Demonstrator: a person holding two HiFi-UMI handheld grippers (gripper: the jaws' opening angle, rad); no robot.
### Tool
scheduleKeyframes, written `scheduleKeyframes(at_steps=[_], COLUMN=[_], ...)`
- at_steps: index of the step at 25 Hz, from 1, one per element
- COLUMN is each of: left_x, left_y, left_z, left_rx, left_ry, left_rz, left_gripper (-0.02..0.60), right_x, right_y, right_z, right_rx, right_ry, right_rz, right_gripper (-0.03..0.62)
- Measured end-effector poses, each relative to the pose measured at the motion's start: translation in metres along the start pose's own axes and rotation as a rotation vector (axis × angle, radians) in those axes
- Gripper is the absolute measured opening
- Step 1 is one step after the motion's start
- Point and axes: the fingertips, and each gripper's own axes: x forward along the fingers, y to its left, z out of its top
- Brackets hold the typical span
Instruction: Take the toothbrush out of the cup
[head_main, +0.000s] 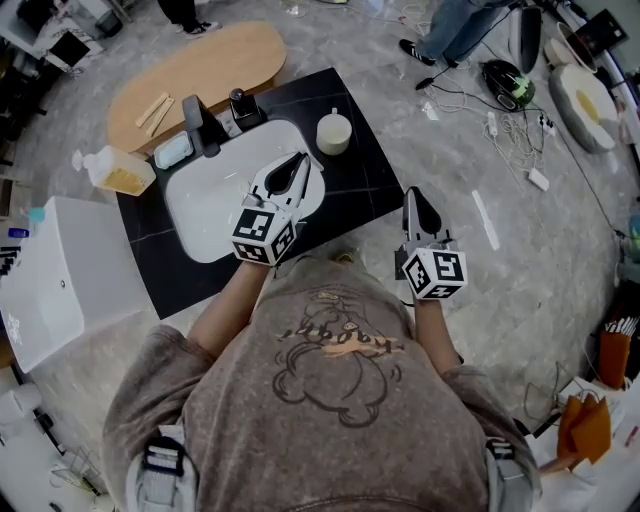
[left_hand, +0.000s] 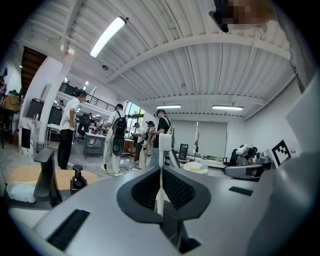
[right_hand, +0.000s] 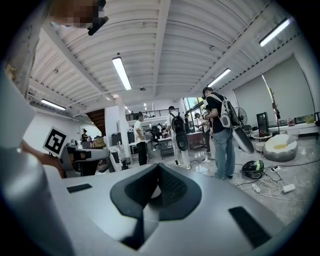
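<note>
My left gripper (head_main: 299, 163) hovers over the white sink (head_main: 205, 215), its tips a little left of and nearer than the cream cup (head_main: 334, 132). In the left gripper view its jaws are shut on a thin white toothbrush (left_hand: 160, 186), which stands upright between them with its head above the tips. The cup's rim (left_hand: 195, 167) shows low just right of those jaws. My right gripper (head_main: 414, 197) hangs beyond the black counter's (head_main: 345, 195) right edge, over the floor. Its jaws meet with nothing between them.
A dark faucet (head_main: 201, 125), a soap pump (head_main: 241, 106) and a soap dish (head_main: 173, 151) stand behind the sink. A plastic bottle (head_main: 116, 170) lies at the counter's left, a white cabinet (head_main: 60, 285) beside it. Cables (head_main: 500, 125) litter the floor; several people stand beyond.
</note>
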Motion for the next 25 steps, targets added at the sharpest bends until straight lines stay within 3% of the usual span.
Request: scheduleKeyframes(at_steps=[25], left_x=[-0.0104], left_y=[0.0071], left_z=[-0.0068], left_rx=[-0.035], left_ry=[-0.011], left_rz=[0.033], left_gripper=[0.032], right_x=[0.0002], right_y=[0.0086], right_z=[-0.0038], right_rx=[-0.011], right_ry=[0.005], right_rz=[0.012], right_gripper=[0.0])
